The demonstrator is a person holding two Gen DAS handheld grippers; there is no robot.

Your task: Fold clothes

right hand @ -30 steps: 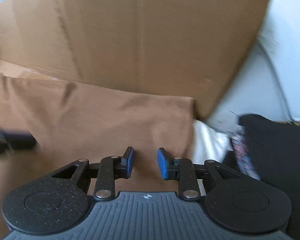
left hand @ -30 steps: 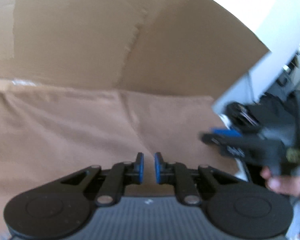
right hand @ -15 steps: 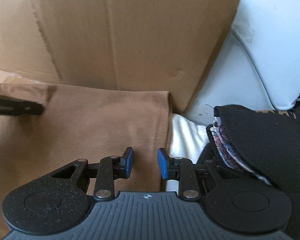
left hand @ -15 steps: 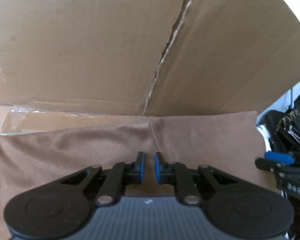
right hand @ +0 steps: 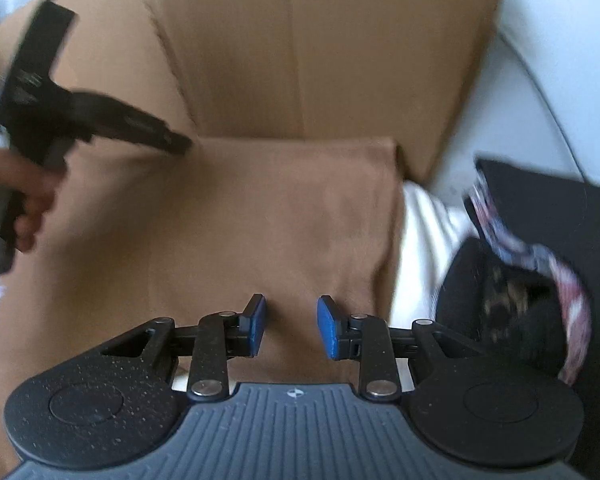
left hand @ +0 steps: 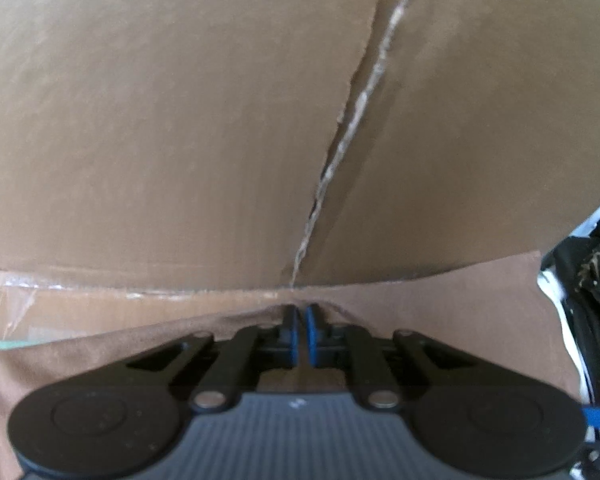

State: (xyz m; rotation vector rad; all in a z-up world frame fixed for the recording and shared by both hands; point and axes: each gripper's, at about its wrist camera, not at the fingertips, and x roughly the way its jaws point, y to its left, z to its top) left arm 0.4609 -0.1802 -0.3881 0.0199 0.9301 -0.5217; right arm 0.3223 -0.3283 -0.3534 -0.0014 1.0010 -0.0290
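Left wrist: left hand-held gripper (left hand: pixel 300 334) pinches brown cloth (left hand: pixel 460 304) edge.

A split cardboard sheet (left hand: pixel 180 140) stands behind; a white cloth (right hand: pixel 420 240) lies beside a dark heap (right hand: pixel 540 208).

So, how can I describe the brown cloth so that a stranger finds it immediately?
Look first for the big cardboard sheet standing at the back. The brown cloth lies spread flat at its foot. Unlike the white cloth and the dark patterned clothes heaped on its right, it is plain tan, smooth, and the widest piece there.
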